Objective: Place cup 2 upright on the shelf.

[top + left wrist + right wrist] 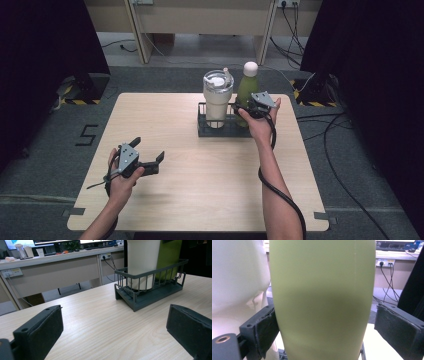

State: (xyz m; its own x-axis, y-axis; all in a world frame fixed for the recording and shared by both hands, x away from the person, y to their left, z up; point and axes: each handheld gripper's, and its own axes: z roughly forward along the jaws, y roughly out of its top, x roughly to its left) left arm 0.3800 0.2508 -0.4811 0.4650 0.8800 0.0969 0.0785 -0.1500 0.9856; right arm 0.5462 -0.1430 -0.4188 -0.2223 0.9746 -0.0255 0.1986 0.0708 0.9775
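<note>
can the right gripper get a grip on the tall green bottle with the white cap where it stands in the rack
Probably yes. The right gripper already has its open jaws either side of the tall green bottle, one pad touching, the other apart; the white tumbler stands beside it.

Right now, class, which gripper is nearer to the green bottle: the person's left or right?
Right. The right gripper is at the green bottle, its open jaws either side of the body, one touching, one apart. The left gripper sits far off, near the table's front left.
</note>
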